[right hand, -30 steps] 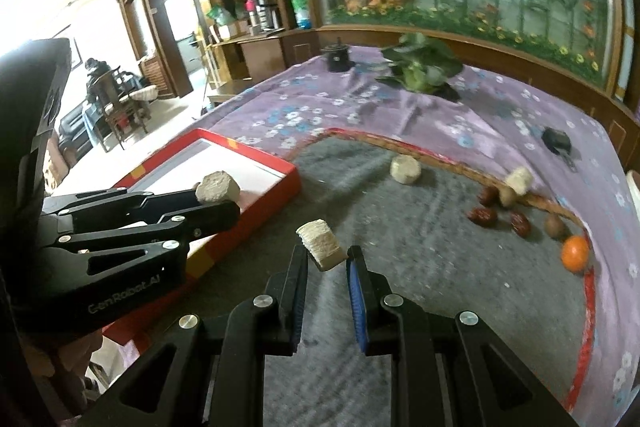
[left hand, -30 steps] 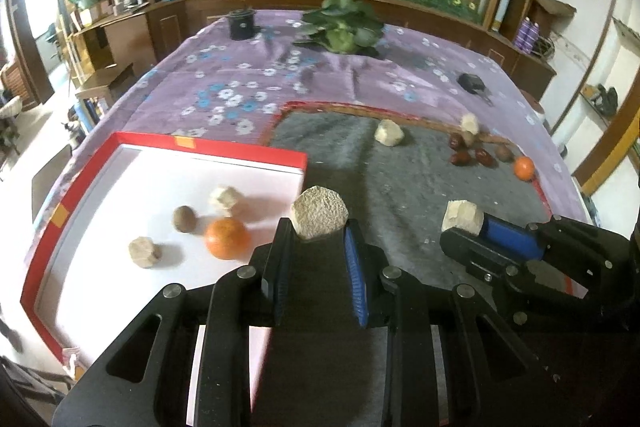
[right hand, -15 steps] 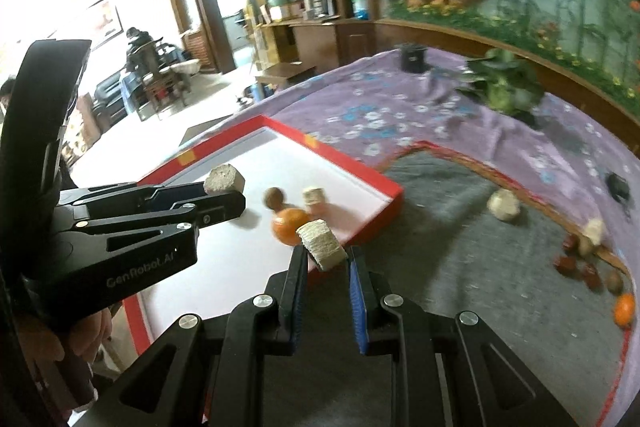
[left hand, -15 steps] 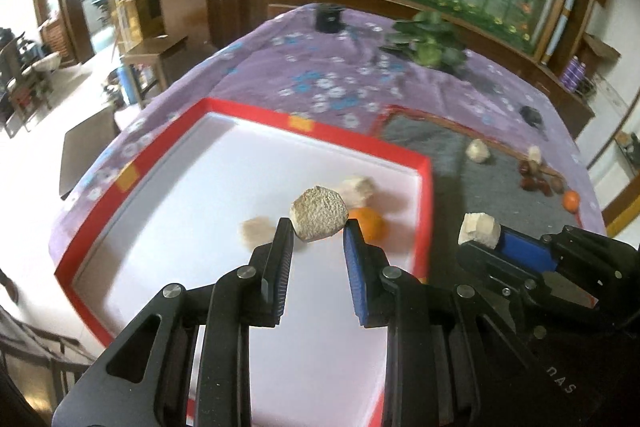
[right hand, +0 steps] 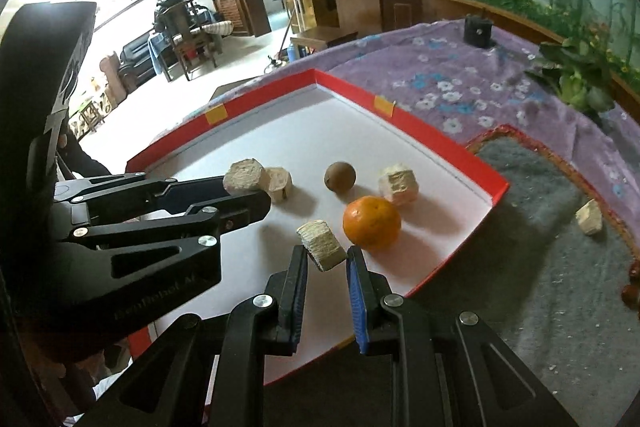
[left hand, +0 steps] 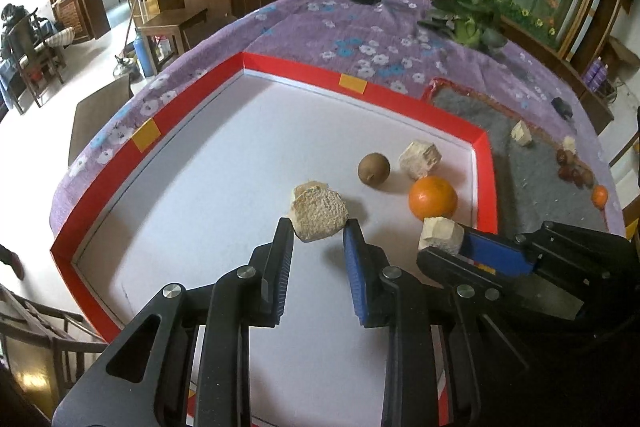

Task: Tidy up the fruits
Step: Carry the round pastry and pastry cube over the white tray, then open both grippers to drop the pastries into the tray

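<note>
Two grippers, left and right, each have fingers clamped on a pale rough chunk above the red-rimmed white tray.

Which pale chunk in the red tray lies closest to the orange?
The pale ridged chunk just behind the orange, beside the brown round fruit; the others sit further left.

The only lettering that shows is pale print along the black side of the left gripper, at about eight o'clock in the right wrist view; it is blurred and seen at a slant, and seems to read "GenRobot.AI", though the letters cannot be made out with certainty. The yellow patches on the red tray rim, toward twelve o'clock, are blank; nothing else carries legible text.
</note>
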{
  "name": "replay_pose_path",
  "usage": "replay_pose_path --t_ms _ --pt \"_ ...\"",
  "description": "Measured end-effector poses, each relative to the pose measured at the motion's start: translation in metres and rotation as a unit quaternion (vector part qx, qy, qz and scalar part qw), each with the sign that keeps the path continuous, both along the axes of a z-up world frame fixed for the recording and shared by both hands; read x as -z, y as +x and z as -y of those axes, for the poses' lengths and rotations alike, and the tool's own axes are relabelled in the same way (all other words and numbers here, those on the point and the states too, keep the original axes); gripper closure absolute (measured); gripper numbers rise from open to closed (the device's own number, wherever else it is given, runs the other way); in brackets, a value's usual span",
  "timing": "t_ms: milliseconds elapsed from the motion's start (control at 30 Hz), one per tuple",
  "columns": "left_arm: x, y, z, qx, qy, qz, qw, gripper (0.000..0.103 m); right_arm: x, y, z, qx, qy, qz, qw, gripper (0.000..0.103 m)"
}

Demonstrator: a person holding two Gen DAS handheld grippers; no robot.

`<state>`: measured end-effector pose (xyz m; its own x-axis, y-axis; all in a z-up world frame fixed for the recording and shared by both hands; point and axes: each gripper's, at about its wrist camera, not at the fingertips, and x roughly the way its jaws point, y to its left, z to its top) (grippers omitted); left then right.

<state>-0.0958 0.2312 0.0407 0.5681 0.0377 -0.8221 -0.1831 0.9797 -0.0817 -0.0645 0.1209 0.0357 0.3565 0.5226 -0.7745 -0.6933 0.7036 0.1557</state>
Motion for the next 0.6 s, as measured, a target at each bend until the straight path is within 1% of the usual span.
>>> replay_pose_path --t_ms 133,167,200,233,267,300,333,467,600 --pt "0.004 0.005 -0.002 -0.009 -0.005 -0.012 0.9999 0.078 0.004 0.003 0.001 0.009 0.002 0.004 1.0 0.084" --pt "0.005 0.006 -0.003 -0.011 -0.004 -0.014 0.9998 0.075 0.004 0.002 0.002 0.01 0.004 0.005 1.0 0.083" --pt "0.005 0.006 -0.003 -0.012 -0.004 -0.015 0.9998 0.067 0.002 0.003 0.006 0.013 0.012 0.003 1.0 0.08" --pt "0.005 0.005 -0.003 -0.014 -0.003 -0.014 0.9998 0.06 0.002 0.003 0.006 0.013 0.012 0.003 1.0 0.077" --pt "0.003 0.004 -0.003 -0.017 0.0 -0.01 0.9998 0.057 0.0 0.003 0.01 0.016 0.021 0.003 1.0 0.077" --pt "0.001 0.003 -0.002 -0.019 0.003 -0.005 0.9998 0.053 0.0 0.003 0.01 0.016 0.021 0.003 1.0 0.076" --pt "-0.002 0.003 -0.002 -0.02 0.005 -0.001 0.9998 0.05 0.0 0.004 0.012 0.019 0.023 0.002 1.0 0.076" --pt "-0.009 0.002 0.004 -0.022 0.017 0.009 0.9996 0.05 -0.008 -0.001 0.028 0.03 0.04 0.003 0.999 0.076" --pt "-0.016 0.003 0.018 -0.009 0.02 0.015 0.9997 0.05 -0.016 -0.005 0.042 0.043 0.047 0.009 0.998 0.075"
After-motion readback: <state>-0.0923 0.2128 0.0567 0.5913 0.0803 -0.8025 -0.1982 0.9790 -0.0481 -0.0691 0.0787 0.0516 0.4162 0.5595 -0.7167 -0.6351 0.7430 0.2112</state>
